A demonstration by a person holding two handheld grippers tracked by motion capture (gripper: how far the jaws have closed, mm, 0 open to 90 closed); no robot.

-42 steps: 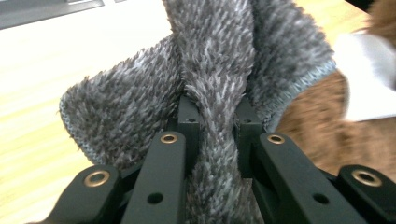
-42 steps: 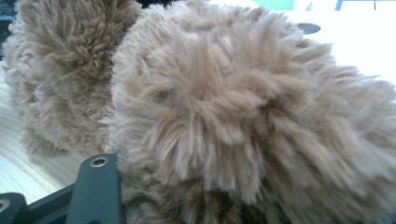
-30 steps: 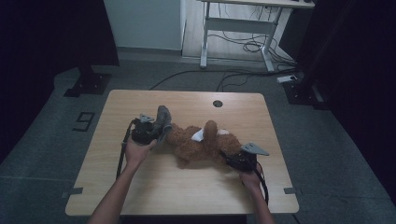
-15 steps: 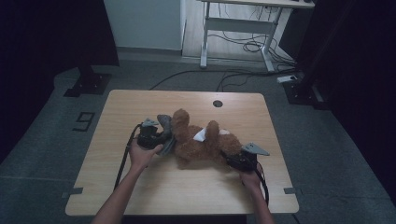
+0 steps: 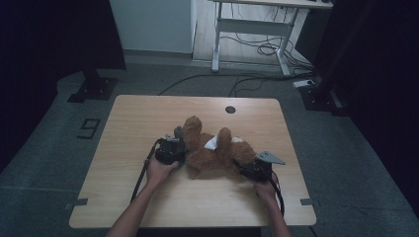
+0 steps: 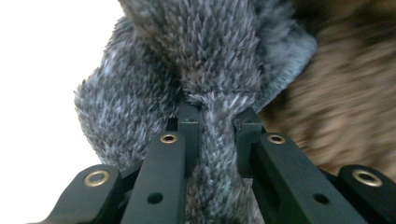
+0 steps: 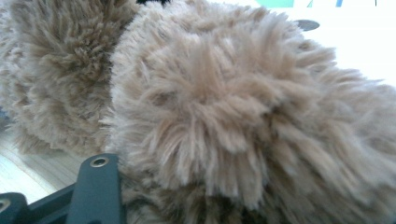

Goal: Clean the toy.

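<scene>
A brown teddy bear (image 5: 217, 154) lies across the middle of the wooden table (image 5: 143, 116), with a white tag (image 5: 211, 143) on it. At its left end is a grey fuzzy cloth (image 5: 178, 132). My left gripper (image 5: 176, 146) is shut on that cloth; in the left gripper view the grey pile (image 6: 210, 70) is pinched between the jaws of the left gripper (image 6: 217, 128), with brown fur (image 6: 336, 116) to the right. My right gripper (image 5: 247, 168) is shut on the bear's right end. Tan fur (image 7: 224, 102) hides all but one finger (image 7: 99, 186).
A round cable hole (image 5: 230, 109) sits near the table's far edge. Tape marks lie at the near corners (image 5: 78, 202) (image 5: 306, 201). Behind the table stand a desk frame (image 5: 247, 29), floor cables (image 5: 257, 81) and a black stand base (image 5: 94, 90).
My left hand has come down and nearer with the grey cloth, drawing close against the bear's left end. The right hand has stayed where it was.
</scene>
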